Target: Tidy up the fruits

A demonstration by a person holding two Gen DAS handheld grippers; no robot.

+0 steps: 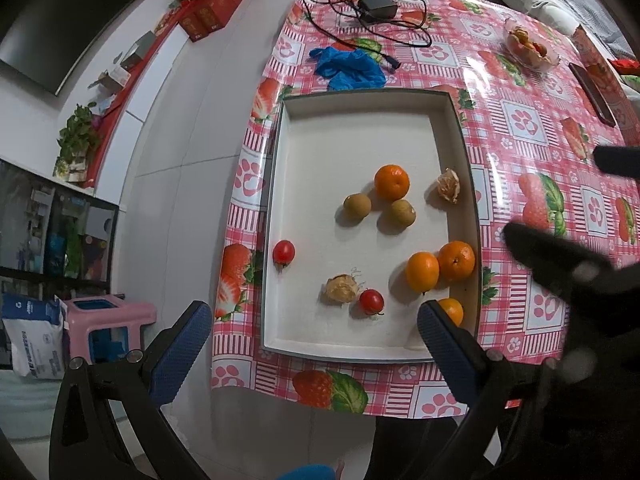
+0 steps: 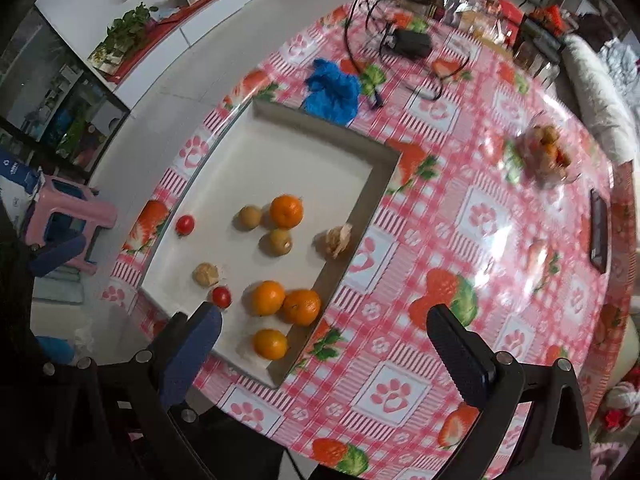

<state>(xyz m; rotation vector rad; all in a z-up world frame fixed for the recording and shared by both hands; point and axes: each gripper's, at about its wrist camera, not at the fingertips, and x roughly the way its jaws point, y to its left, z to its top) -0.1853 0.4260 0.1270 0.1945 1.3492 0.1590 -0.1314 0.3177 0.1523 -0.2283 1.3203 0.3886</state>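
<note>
We hold both tongs above the table edge w/ nothing in them. Our left gripper [image 1: 314,334] has its jaws spread wide, hovering over the near end of the white tray [image 1: 352,344]. Our right gripper [image 2: 324,338] is likewise wide apart, over the tablecloth [image 2: 460,216] just right of the tray's near corner.

Fruit sits loose in the tray. An orange [image 1: 392,181] lies toward the middle, w/ two small brown-green round fruits [image 1: 357,205] just below it; one looks to touch it, can't be sure. A peeled, papery piece [image 1: 449,185] rests by the right wall. Two more oranges [image 1: 456,260] touch each other near the right wall, and a third [image 1: 451,311] sits at the near right corner, partly behind our left tong's finger. One cherry tomato [image 1: 283,252] lies against the left wall; another [image 1: 371,301] sits just beside a husk-like piece [image 1: 341,289].

Further back: a blue crumpled bag [image 1: 346,67], a black adapter w/ cable [image 1: 377,7], and a clear bowl of fruit [image 2: 546,154].
</note>
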